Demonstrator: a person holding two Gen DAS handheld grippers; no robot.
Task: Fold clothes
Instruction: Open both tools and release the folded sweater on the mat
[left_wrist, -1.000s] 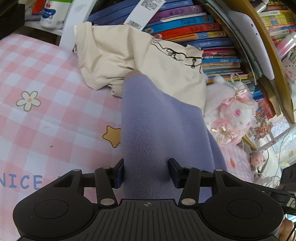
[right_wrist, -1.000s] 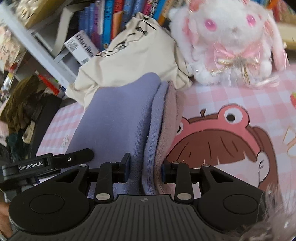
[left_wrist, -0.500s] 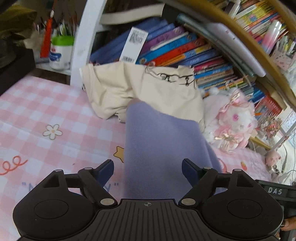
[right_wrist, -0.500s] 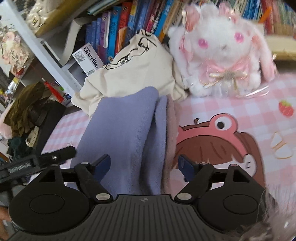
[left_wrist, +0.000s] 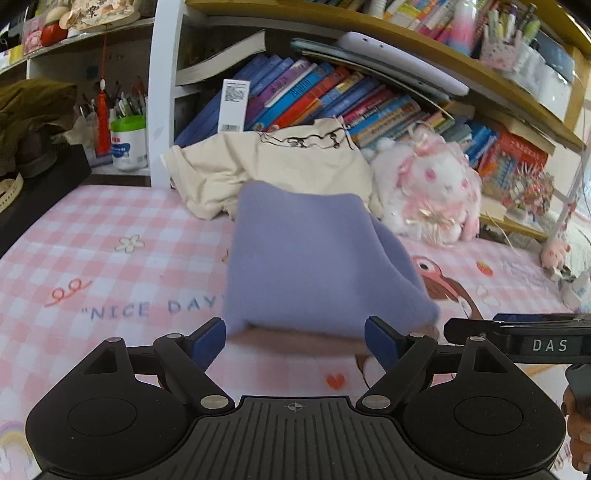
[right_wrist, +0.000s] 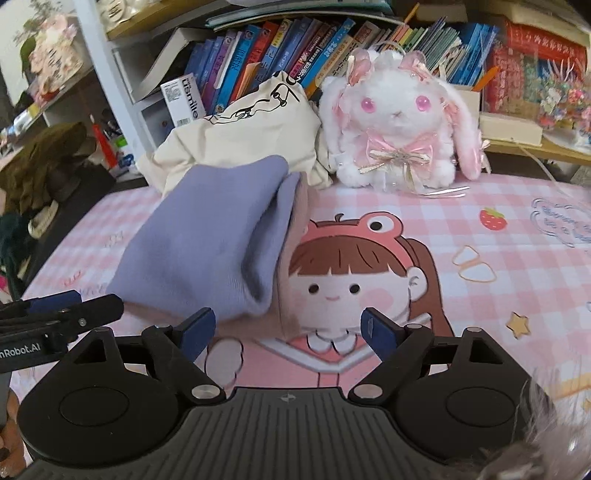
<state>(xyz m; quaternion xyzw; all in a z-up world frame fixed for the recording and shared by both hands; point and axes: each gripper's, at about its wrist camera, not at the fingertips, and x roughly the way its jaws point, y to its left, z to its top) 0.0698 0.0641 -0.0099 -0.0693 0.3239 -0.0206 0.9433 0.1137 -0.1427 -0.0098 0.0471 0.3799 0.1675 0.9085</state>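
1. Room: a pink checked bed cover (left_wrist: 110, 229) printed with cartoons and lettering, bookshelves (left_wrist: 332, 96) packed behind it. Along the back, left to right: a cup of pens (left_wrist: 127, 142), a crumpled cream garment (left_wrist: 273, 166), a white plush rabbit (right_wrist: 399, 125).
2. Task's thing: the folded lilac garment (left_wrist: 314, 266) lies on the cover in front of the cream garment and just left of the rabbit, with a pinkish layer showing at its near and right edges.
3. Left gripper (left_wrist: 295, 334): jaws opening, spread wide, nothing pinched. The fold's near edge sits just beyond the pads, not touching them.
4. Right gripper (right_wrist: 288, 326): jaws opening, likewise spread and empty. The lilac fold lies ahead and left of it.
5. Risks:
   - The soft, thick layers may spring apart or slump now that nothing presses them, the right edge first, where the layers already gape.
   - A blue pad may catch the near hem and drag the fold askew.
   - The cream garment touches the far edge, so picking it up next could disturb the lilac fold.
6. Hard to make out:
   - The near hem is blurred.
   - Whether the pinkish layer is a lining or a second garment is unclear.
   - The fold's far edge and the sleeves are hidden.
   - The person shows only as fingertips at the frame corners.
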